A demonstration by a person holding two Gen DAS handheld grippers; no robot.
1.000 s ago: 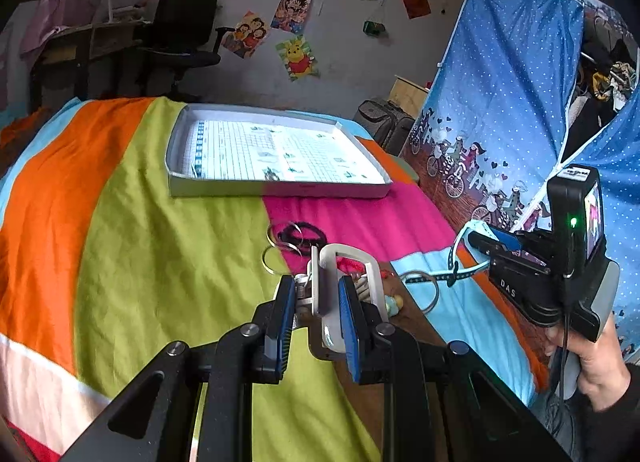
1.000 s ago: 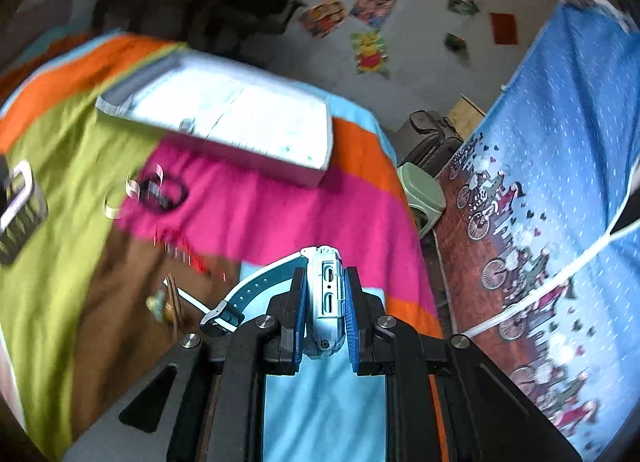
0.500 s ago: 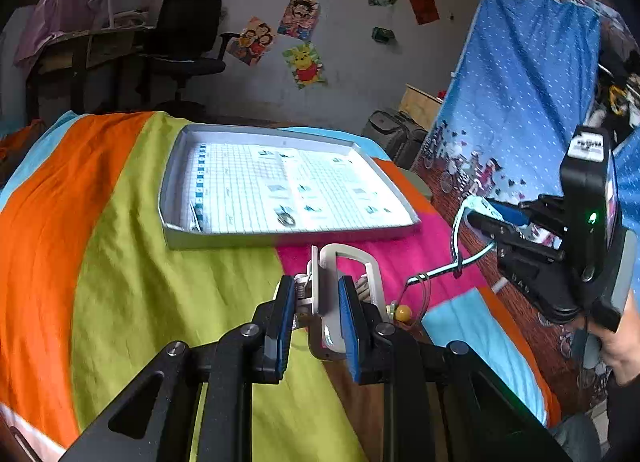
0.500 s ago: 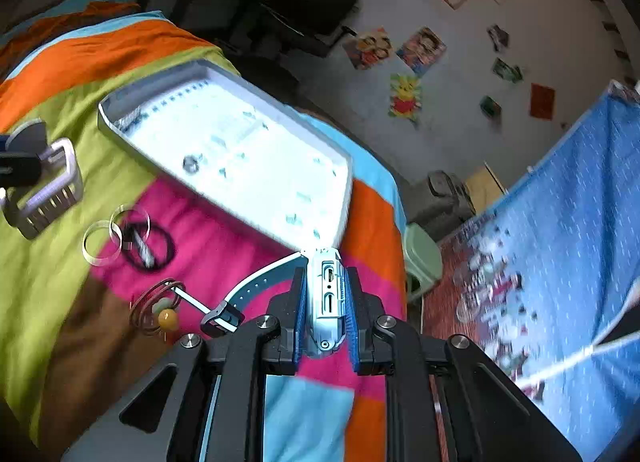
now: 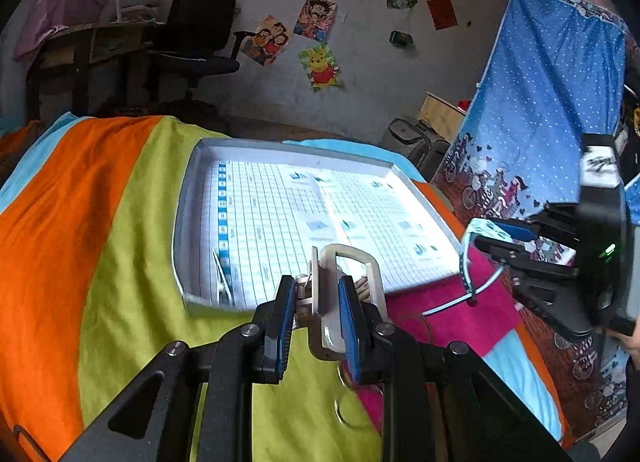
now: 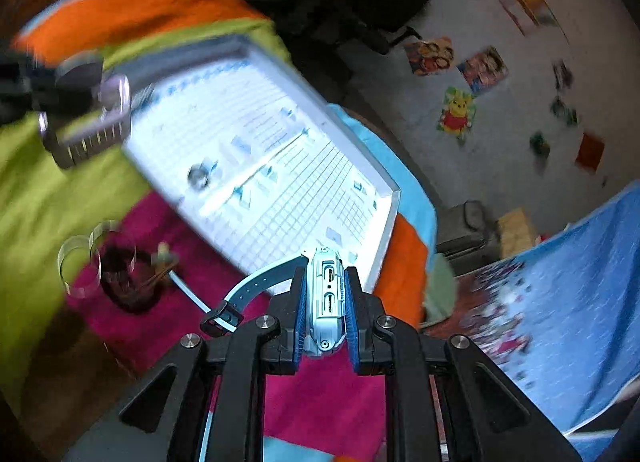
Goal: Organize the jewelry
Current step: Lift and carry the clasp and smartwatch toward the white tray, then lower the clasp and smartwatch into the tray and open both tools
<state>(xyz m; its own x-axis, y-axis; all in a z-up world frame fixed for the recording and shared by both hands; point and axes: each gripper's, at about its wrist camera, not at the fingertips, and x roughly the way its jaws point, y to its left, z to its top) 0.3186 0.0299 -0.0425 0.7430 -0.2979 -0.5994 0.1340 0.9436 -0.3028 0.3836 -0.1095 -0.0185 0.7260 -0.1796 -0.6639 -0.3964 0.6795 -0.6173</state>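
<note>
Left gripper (image 5: 316, 312) clamped on a white hair clip (image 5: 344, 282), held on edge above the near rim of the white tray (image 5: 192, 222); clip's long axis ran forward along the fingers toward the tray, its loop end farthest from the camera, spring at the left pad. Right gripper (image 6: 326, 314) pinched on the case of a pale blue watch (image 6: 328, 298), gripped by its flat faces so the button side faced the camera; case's long axis lay along the fingers, pointing to the tray's right corner, strap (image 6: 256, 286) curving out to the left and down to a dark buckle. Seen from the left wrist, the same watch (image 5: 476, 246) hung just right of the tray, strap looping downward. Tray rested on the striped bed cover (image 5: 100, 242), lined with a gridded sheet; a small ring (image 6: 198, 176) lay on that sheet. Clear bangles (image 6: 80, 258), a dark hair tie (image 6: 128, 282) and a beaded piece (image 6: 164, 254), blurred, lay on the pink stripe beside the tray.
</note>
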